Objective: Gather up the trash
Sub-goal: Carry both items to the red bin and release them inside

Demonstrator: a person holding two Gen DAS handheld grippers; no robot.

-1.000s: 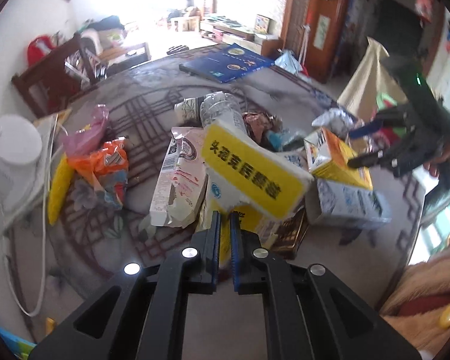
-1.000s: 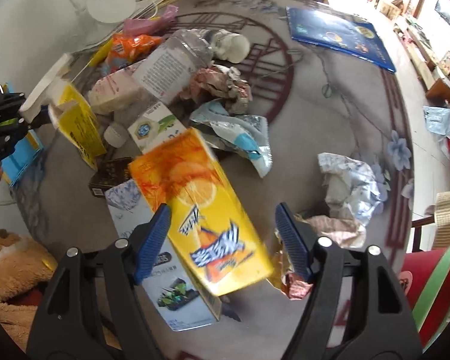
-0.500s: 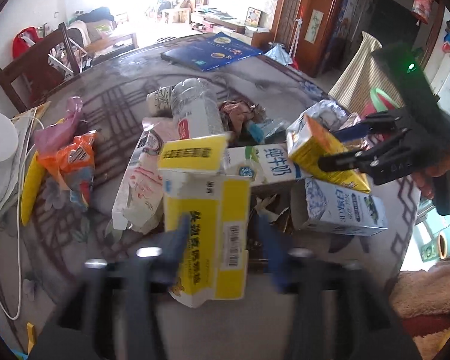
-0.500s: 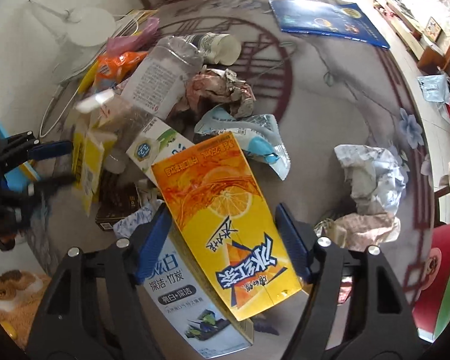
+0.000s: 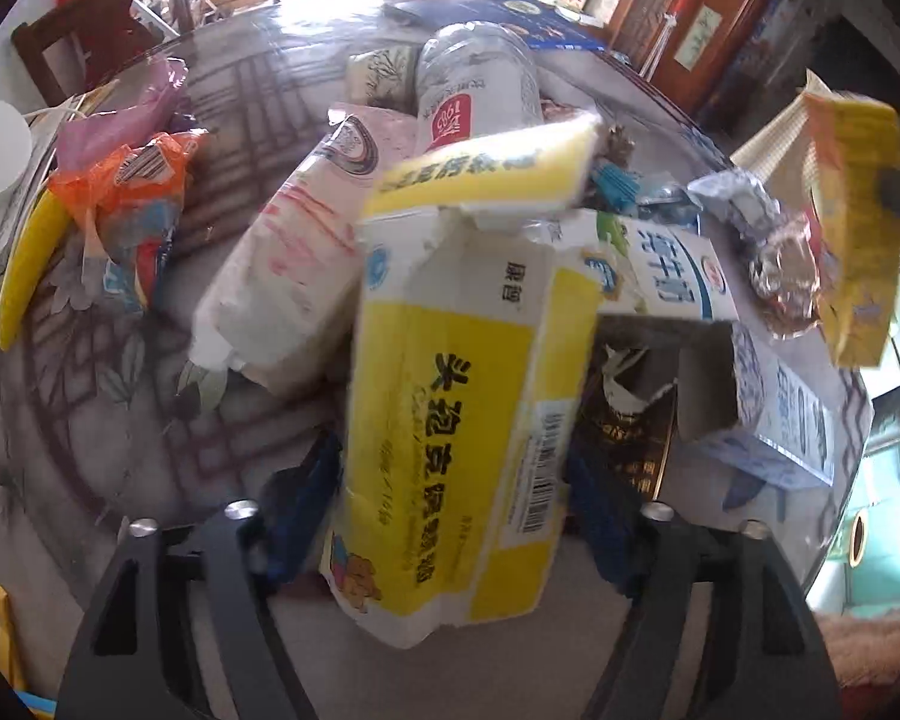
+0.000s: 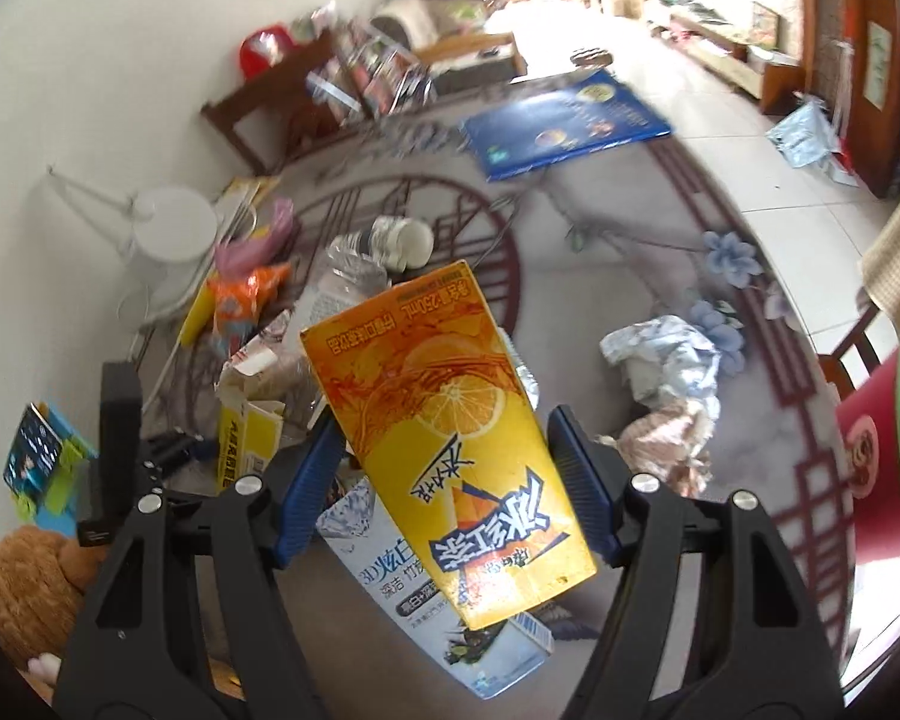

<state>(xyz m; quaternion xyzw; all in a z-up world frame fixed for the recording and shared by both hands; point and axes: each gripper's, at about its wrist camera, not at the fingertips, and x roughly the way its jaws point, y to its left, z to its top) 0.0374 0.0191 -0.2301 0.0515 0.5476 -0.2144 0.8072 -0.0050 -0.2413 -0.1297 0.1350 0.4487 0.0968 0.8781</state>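
Observation:
My left gripper (image 5: 450, 516) has its jaws spread wide around a torn yellow-and-white carton (image 5: 462, 420), which lies between the blue pads. My right gripper (image 6: 444, 480) is shut on an orange juice carton (image 6: 450, 420) and holds it above the table; that carton also shows at the right of the left wrist view (image 5: 852, 228). On the table lies a trash pile: a white bag (image 5: 288, 264), a plastic bottle (image 5: 480, 90), a milk carton (image 5: 666, 270), a white-blue box (image 6: 426, 612) and crumpled wrappers (image 6: 666, 360).
An orange snack bag (image 5: 126, 192) and a pink bag (image 5: 132, 114) lie at the left. A blue flat box (image 6: 564, 120) lies at the table's far side. A white lamp (image 6: 174, 228), a wooden chair (image 5: 90, 36), a teddy bear (image 6: 18, 588) and a red bin (image 6: 876, 456) surround the table.
My left gripper's jaws went from shut to wide open around the yellow-and-white carton, which now lies lengthwise between them. My right gripper has lifted and tilted up with the orange carton.

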